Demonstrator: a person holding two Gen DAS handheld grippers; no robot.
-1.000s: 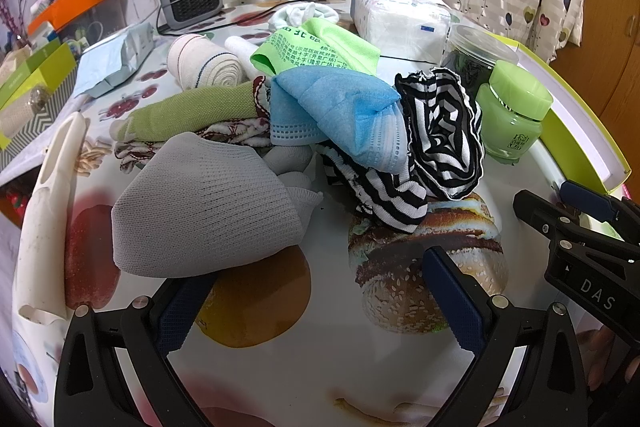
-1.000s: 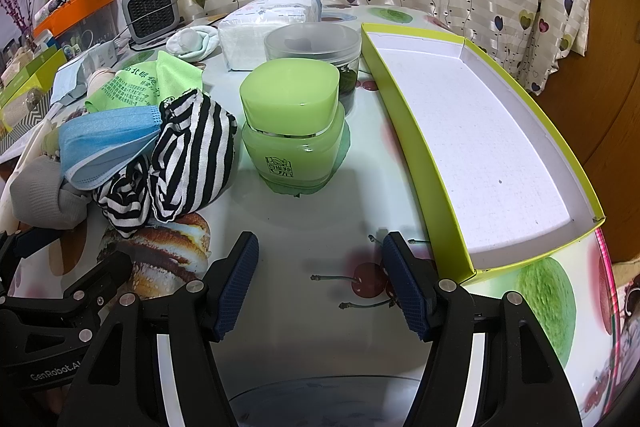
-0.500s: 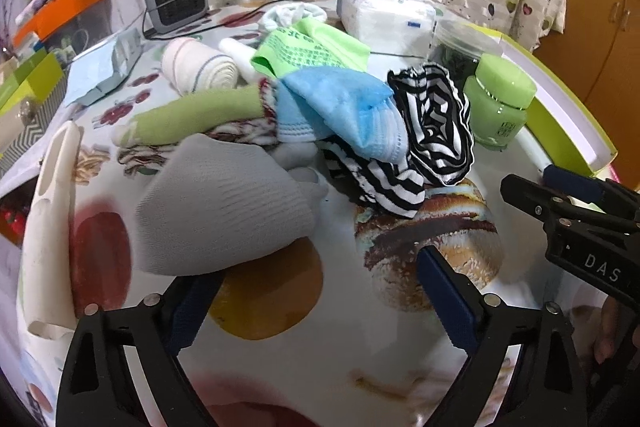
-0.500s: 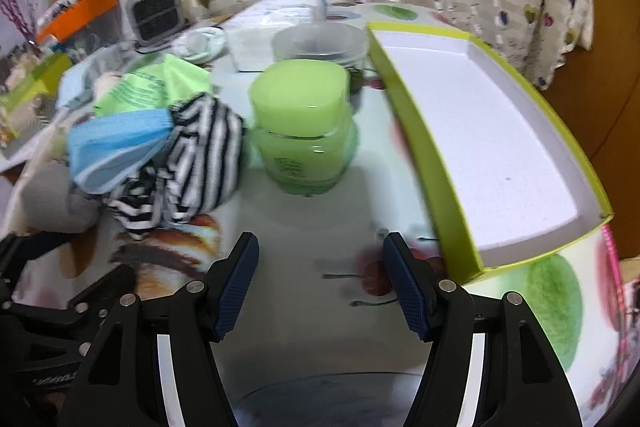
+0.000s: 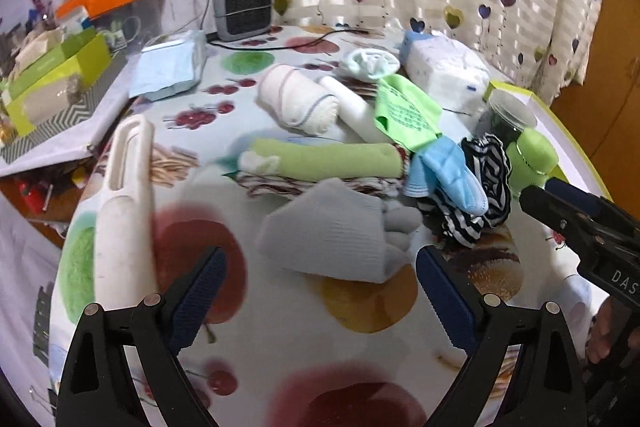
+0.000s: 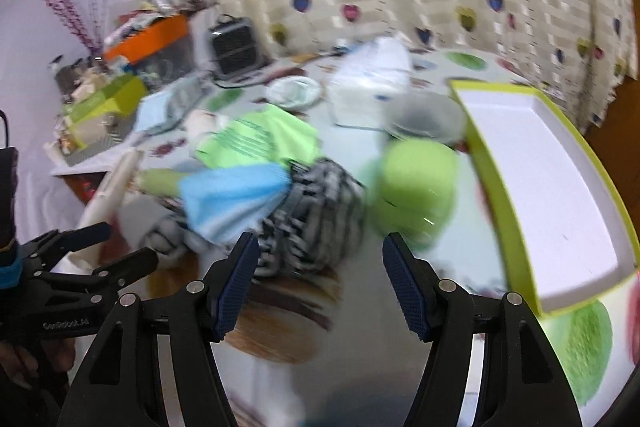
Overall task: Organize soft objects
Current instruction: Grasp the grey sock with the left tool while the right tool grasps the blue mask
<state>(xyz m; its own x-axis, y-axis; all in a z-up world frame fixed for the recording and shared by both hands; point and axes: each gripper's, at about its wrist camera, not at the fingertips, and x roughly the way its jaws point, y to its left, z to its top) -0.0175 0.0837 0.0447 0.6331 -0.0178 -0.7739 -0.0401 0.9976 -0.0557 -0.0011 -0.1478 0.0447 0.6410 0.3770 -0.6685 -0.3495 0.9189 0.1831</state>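
A heap of soft things lies mid-table: a grey toe sock [image 5: 332, 231], a blue face mask [image 5: 452, 175], a black-and-white striped cloth [image 5: 488, 167], a green rolled cloth [image 5: 328, 159], a bright green printed bag [image 5: 404, 111] and a white bandage roll [image 5: 296, 99]. My left gripper [image 5: 320, 291] is open and empty, just short of the grey sock. My right gripper [image 6: 320, 279] is open and empty, facing the striped cloth [image 6: 320, 211] and the mask [image 6: 236, 199]; the view is blurred. A lime-edged white tray [image 6: 560, 187] stands at the right.
A green jar [image 6: 416, 187] and a clear lidded tub [image 6: 424, 115] stand between the heap and the tray. A white plastic handle piece [image 5: 124, 199] lies at the left. A white wipes pack [image 5: 444, 67], small heater [image 5: 244, 7] and boxes [image 5: 56, 79] sit farther back.
Both grippers have pulled back and swung left. The grey sock now looks smaller and farther in the left wrist view. The right wrist view now faces the striped cloth instead of the green jar.
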